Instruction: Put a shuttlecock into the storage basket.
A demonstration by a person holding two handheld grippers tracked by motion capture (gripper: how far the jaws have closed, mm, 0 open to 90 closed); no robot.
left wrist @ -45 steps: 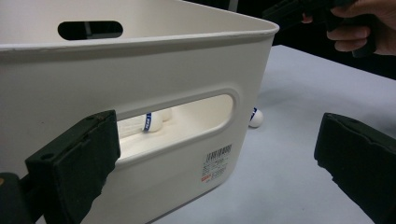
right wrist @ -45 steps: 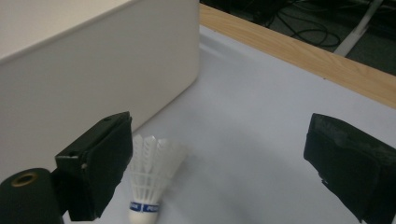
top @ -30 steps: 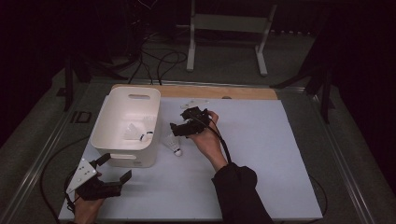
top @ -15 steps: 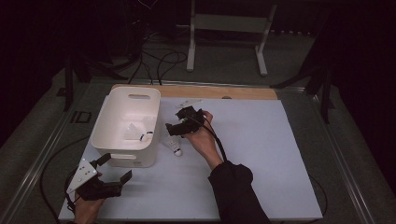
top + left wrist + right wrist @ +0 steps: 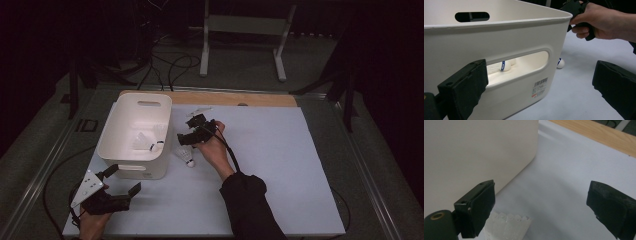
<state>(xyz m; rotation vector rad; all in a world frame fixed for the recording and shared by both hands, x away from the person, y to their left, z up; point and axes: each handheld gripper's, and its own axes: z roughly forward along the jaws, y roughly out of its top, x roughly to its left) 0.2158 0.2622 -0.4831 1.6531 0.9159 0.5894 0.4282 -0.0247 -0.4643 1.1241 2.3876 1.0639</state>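
The right gripper (image 5: 192, 136) hangs just above the table with its jaws spread wide and nothing between them. The shuttlecock (image 5: 185, 156) lies right under it, at about six o'clock from the jaws, beside the bin (image 5: 113, 152) wall; in the right gripper view its white skirt (image 5: 507, 227) pokes up close to the left-hand jaw.

That shuttle looks feather-light and easily crushed: the skirt is thin and springy, so I'd judge a gentle pinch low on the skirt near the cork, or on the cork itself, is the safe hold. It would roll away at a nudge.

The right hand (image 5: 212, 147) is reaching forward, wrist bent down, forearm running back toward five o'clock. The left gripper (image 5: 122, 181) rests low at the bin's seven o'clock corner, jaws wide apart and empty, pointed at the bin's handle slot (image 5: 517, 66).
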